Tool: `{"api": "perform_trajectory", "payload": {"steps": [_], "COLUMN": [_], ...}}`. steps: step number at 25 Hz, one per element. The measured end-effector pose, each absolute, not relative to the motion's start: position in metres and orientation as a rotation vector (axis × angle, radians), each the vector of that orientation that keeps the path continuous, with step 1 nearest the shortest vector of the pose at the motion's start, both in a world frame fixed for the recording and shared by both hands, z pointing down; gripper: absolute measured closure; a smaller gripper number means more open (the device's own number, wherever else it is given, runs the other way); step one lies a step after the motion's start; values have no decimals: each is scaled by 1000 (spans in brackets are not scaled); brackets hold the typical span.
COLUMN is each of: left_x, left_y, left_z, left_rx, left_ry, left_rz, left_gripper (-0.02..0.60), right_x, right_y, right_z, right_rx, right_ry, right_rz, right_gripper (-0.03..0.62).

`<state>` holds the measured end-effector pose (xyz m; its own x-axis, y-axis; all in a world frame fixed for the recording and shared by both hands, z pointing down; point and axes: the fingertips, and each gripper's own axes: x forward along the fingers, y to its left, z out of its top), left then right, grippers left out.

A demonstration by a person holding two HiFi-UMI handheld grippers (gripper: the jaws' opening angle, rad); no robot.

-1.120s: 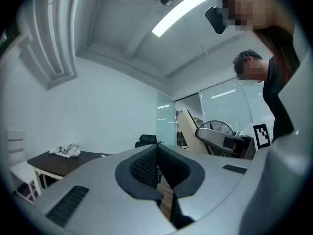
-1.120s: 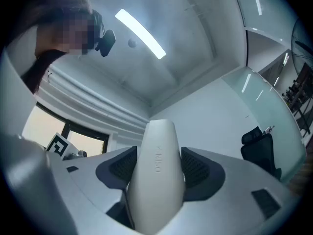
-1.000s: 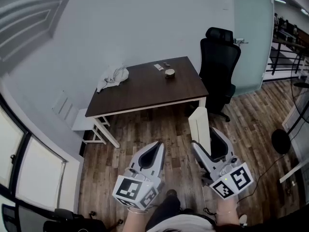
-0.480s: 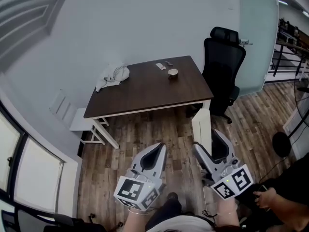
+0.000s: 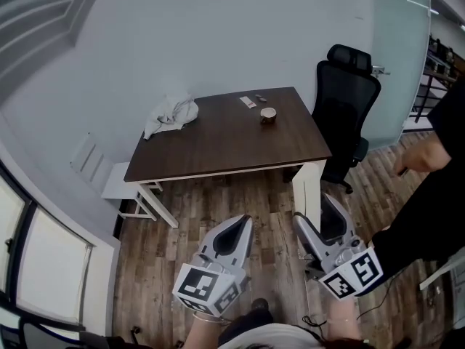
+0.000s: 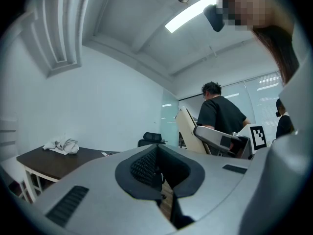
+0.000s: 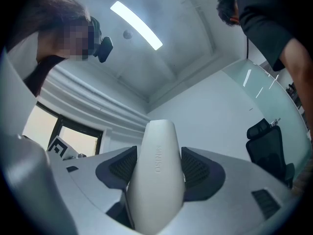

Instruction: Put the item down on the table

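Note:
My right gripper (image 5: 320, 208) is shut on a slim white item (image 5: 306, 190), which stands upright between the jaws above the wood floor. In the right gripper view the item (image 7: 156, 180) fills the gap of that gripper (image 7: 156, 168) and bears raised lettering. My left gripper (image 5: 237, 225) is beside it to the left, shut, with nothing in it; its dark pads (image 6: 146, 166) meet. The dark brown table (image 5: 218, 140) stands ahead of both grippers, apart from them.
On the table lie a crumpled white cloth (image 5: 171, 113), a small cup (image 5: 268, 114) and some small flat bits (image 5: 251, 100). A black office chair (image 5: 350, 107) stands at the table's right end. A person's black-sleeved arm (image 5: 429, 187) reaches in at the right.
The table has drawn slightly nearer and shifted right. A person in black has come in at the right and now overlaps the view beside my right gripper. Both grippers hold as before.

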<state>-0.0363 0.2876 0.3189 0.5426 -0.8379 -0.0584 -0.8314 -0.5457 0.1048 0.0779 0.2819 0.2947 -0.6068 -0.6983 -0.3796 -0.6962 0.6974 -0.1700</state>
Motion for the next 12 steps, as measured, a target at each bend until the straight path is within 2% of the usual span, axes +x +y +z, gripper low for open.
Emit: {"api": "perform_trajectory", "payload": {"steps": [12], "left_x": [-69], "left_y": [232], "left_z": [314], "left_rx": [2736], "left_ry": [-1400], "left_rz": [-168], "left_gripper": [563], "right_x": [38], "right_y": [226], "right_z": [292], "right_rx": [-1123], "right_ry": [2489], "right_rz": [-1], "right_gripper": [304]}}
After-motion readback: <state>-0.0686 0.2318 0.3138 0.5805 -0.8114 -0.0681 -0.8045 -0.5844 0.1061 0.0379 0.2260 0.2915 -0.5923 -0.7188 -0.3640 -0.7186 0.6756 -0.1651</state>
